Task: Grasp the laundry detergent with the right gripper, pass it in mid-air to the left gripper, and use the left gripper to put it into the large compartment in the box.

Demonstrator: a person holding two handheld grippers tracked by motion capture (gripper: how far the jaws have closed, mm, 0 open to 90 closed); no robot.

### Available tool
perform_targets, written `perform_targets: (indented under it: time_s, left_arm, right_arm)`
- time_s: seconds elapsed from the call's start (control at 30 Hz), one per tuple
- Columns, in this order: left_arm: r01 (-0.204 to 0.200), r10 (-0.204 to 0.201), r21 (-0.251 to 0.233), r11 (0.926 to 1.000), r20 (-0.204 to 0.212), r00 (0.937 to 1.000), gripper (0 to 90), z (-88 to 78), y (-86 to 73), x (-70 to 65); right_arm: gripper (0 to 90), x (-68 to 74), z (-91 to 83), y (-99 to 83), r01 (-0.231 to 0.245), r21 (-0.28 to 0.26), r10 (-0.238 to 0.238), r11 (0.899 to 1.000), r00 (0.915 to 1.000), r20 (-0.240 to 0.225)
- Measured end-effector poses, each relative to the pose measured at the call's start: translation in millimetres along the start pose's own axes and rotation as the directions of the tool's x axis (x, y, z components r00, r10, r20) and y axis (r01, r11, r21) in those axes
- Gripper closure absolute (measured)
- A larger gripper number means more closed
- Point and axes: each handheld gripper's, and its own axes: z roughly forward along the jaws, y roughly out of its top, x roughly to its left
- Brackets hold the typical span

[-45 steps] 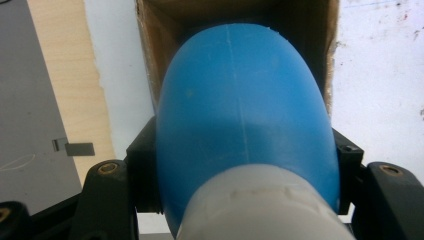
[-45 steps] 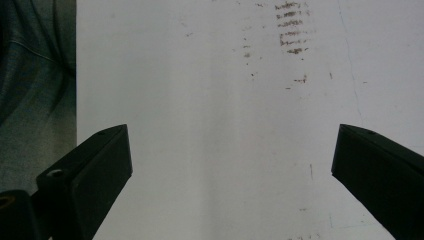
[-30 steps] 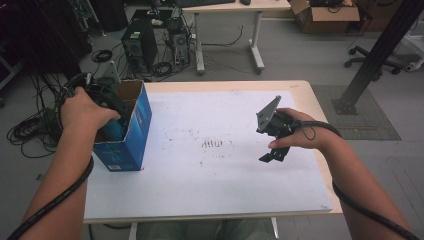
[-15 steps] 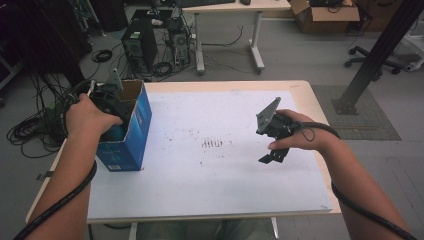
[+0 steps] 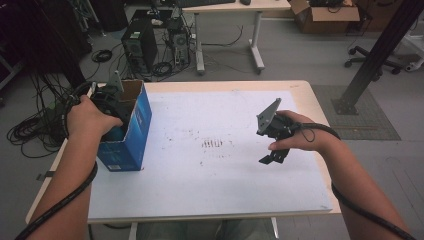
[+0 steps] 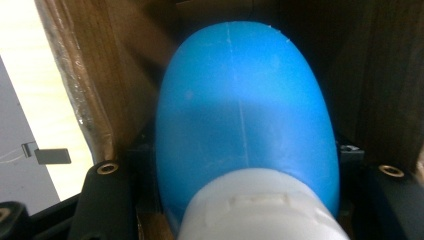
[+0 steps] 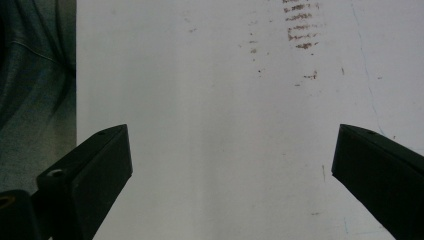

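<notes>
Here your left gripper (image 5: pixel 114 107) reaches down into the open blue box (image 5: pixel 131 135) at the surface's (image 5: pixel 210 190) left edge, clamped on a blue bottle (image 6: pixel 245 115), probably to lift it out; your right gripper (image 5: pixel 274 156) waits mid-surface, jaws apart and empty.

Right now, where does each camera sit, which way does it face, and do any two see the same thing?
High view: above the person's side, looking down on the table; both forearms enter below.
Left gripper view: on the left gripper, inside the box, its jaws clamping a blue bottle.
Right gripper view: on the right gripper, jaws open, facing the tabletop.
Shared: high and right gripper views show the brown smudges.
</notes>
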Motion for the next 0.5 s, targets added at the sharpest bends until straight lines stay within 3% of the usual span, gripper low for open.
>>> perform_targets:
  time_s: [0.5]
  left_arm:
    - [-0.012,0.012,0.001,0.9999,0.003,0.9999,36.6,1.9,-1.8,0.9]
  right_arm:
    - [2.8,0.7,-0.4,0.7,0.002,-0.007,-0.001,1.000,1.0000,0.003]
